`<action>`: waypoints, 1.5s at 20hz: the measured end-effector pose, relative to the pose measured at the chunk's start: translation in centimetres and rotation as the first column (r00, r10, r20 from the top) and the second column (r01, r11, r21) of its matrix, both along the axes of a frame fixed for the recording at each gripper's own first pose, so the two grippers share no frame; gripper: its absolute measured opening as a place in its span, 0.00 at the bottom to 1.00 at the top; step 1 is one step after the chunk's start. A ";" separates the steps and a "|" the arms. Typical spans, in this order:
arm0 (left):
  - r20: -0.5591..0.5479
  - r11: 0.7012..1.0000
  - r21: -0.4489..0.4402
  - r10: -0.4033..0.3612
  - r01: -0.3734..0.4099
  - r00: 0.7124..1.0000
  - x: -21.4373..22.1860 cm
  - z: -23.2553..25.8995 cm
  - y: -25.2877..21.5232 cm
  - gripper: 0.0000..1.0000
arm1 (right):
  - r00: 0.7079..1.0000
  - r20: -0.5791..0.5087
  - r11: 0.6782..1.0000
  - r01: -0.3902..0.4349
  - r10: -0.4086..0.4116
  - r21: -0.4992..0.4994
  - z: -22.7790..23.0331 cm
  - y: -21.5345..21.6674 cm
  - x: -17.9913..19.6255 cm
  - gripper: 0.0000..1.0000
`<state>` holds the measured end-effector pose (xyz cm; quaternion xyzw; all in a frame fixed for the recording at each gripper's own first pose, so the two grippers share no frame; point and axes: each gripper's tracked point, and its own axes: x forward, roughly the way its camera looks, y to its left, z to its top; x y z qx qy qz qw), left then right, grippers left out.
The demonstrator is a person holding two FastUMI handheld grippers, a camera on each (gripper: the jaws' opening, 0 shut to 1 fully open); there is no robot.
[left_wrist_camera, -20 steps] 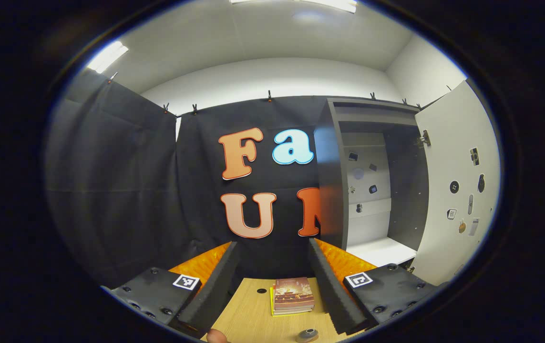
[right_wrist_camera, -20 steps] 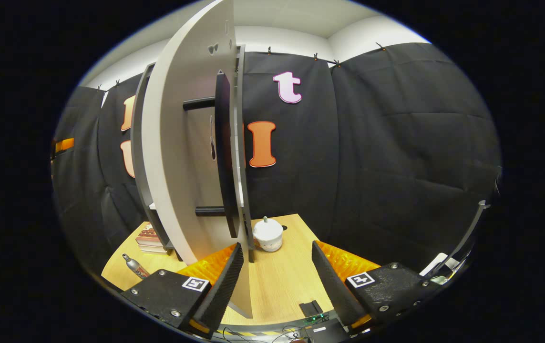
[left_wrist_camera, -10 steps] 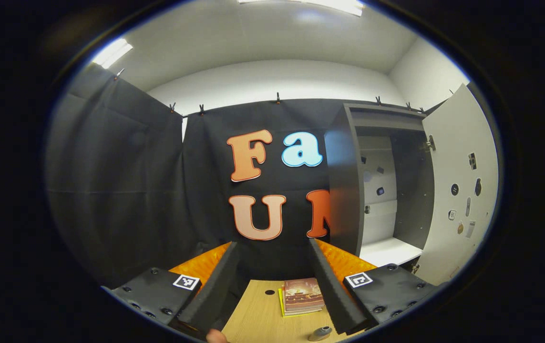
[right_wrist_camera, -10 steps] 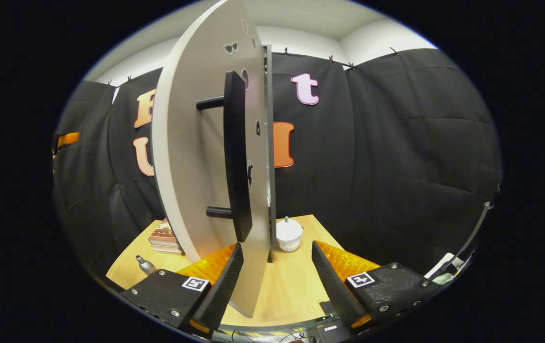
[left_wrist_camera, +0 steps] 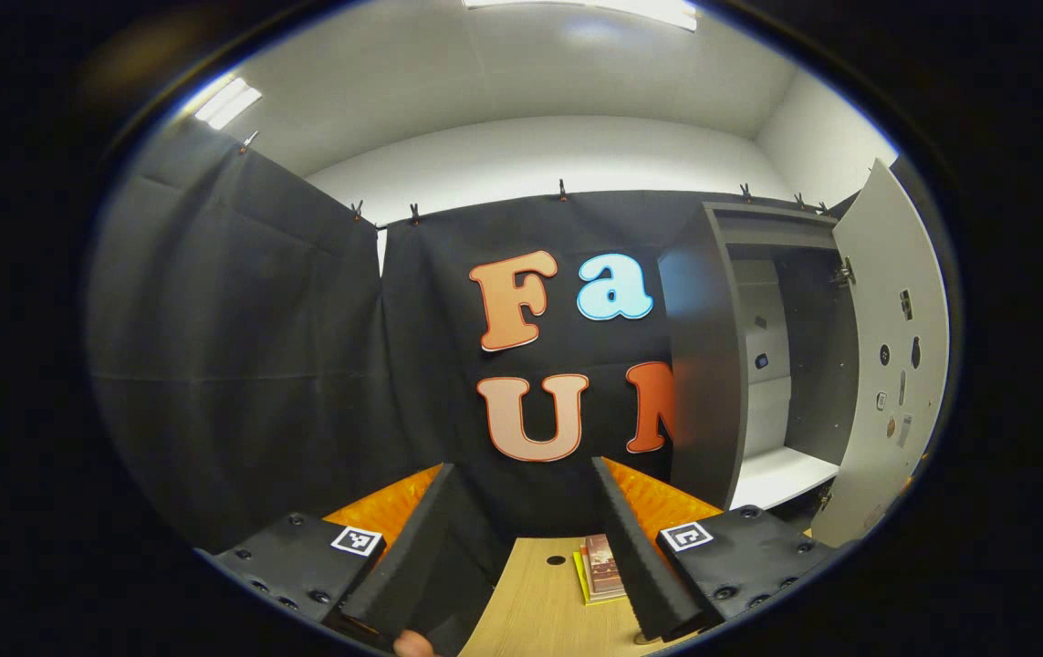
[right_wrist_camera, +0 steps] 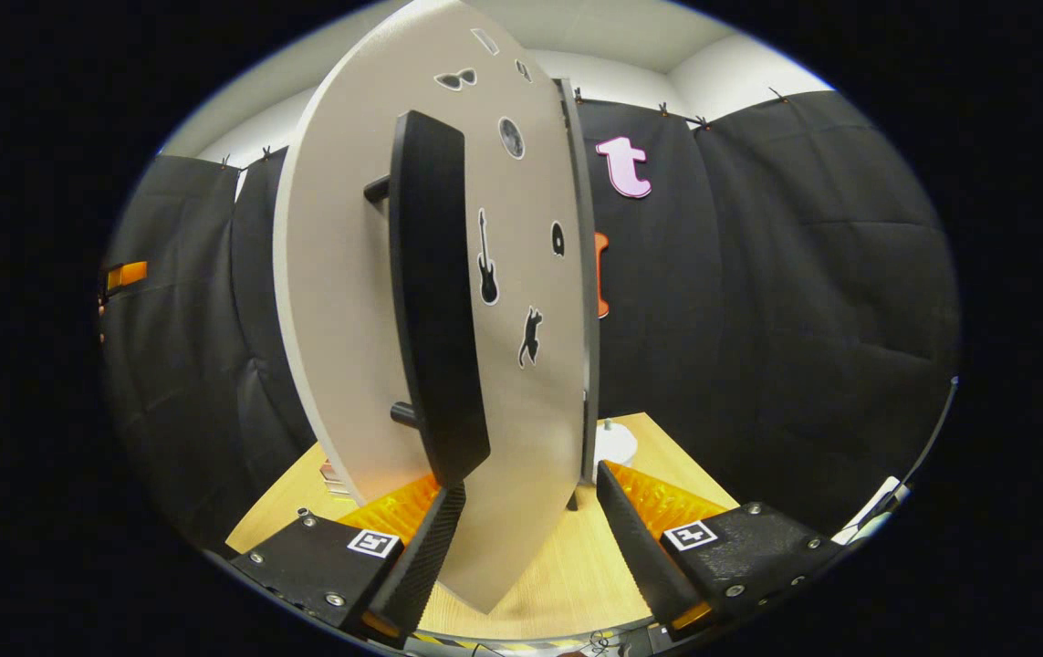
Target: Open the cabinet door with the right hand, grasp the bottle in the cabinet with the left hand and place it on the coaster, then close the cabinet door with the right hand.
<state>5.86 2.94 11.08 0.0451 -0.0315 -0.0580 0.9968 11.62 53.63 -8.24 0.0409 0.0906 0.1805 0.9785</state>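
In the left gripper view, the dark grey cabinet [left_wrist_camera: 713,365] stands at the right with its pale door [left_wrist_camera: 886,365] swung open and a white shelf [left_wrist_camera: 777,474] inside. My left gripper [left_wrist_camera: 521,465] is open over the wooden table [left_wrist_camera: 530,611], with nothing between its fingers. In the right gripper view, the door [right_wrist_camera: 530,274] is close in front, its outer face with stickers and a long black handle [right_wrist_camera: 434,301] turned towards me. My right gripper [right_wrist_camera: 530,479] is open, and the door's lower edge hangs between its fingers. The handle's lower end sits just above the left finger [right_wrist_camera: 421,557].
A small stack of books [left_wrist_camera: 603,570] lies on the table ahead of the left gripper, beside a hole [left_wrist_camera: 556,559] in the tabletop. A white lidded jar [right_wrist_camera: 614,443] peeks out behind the door. The table's front edge [right_wrist_camera: 521,631] runs just below the right fingers.
The door has turned so more of its outer face shows to the right gripper. The left view has swung left, moving the cabinet rightwards. The bottle on the table has left both views.
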 end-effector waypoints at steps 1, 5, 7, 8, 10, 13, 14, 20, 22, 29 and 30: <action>0.002 1.000 0.000 0.006 -0.006 1.000 0.1 0.0 0.7 0.95 | 1.000 0.001 1.000 -0.009 0.009 -0.002 -0.1 0.8 0.2 0.91; 0.000 1.000 -0.002 0.029 -0.029 1.000 0.2 -0.2 2.5 0.95 | 0.999 0.002 0.999 -0.045 0.045 0.000 0.2 4.3 1.6 0.92; -0.001 0.999 0.003 0.038 -0.038 0.999 0.3 -0.4 3.3 0.95 | 0.998 -0.001 0.997 -0.070 0.070 0.014 -0.2 5.9 2.6 0.93; -0.001 0.999 0.004 0.043 -0.043 0.999 0.2 -0.6 3.7 0.95 | 0.997 -0.004 0.997 -0.081 0.081 0.016 -0.4 6.7 3.1 0.92; 0.000 0.999 0.001 0.047 -0.047 0.999 0.0 -0.6 4.3 0.95 | 0.995 -0.001 0.995 -0.101 0.101 0.011 -0.3 8.2 3.6 0.92; 0.002 0.998 0.001 0.063 -0.063 0.998 0.0 -0.5 5.7 0.95 | 0.992 0.012 0.992 -0.125 0.125 -0.006 -0.3 10.4 4.1 0.93; 0.003 0.997 0.003 0.073 -0.073 0.997 0.1 -0.5 6.3 0.95 | 0.992 0.020 0.992 -0.127 0.127 -0.016 -0.3 11.0 4.3 0.93; 0.017 0.991 0.009 0.131 -0.131 0.991 0.2 0.5 9.3 0.95 | 0.991 0.041 0.992 -0.124 0.125 -0.024 -0.2 12.8 6.0 0.92; 0.021 0.989 0.012 0.148 -0.148 0.989 0.3 0.6 10.1 0.95 | 0.992 0.043 0.992 -0.121 0.122 -0.024 -0.3 13.1 6.4 0.92; 0.018 0.984 0.016 0.175 -0.175 0.984 0.6 0.1 11.6 0.95 | 0.994 0.047 0.995 -0.097 0.098 -0.021 -0.4 14.4 7.8 0.92; 0.018 0.984 0.018 0.178 -0.179 0.984 0.5 -0.1 11.6 0.95 | 0.994 0.047 0.995 -0.094 0.095 -0.019 -0.3 14.6 7.9 0.92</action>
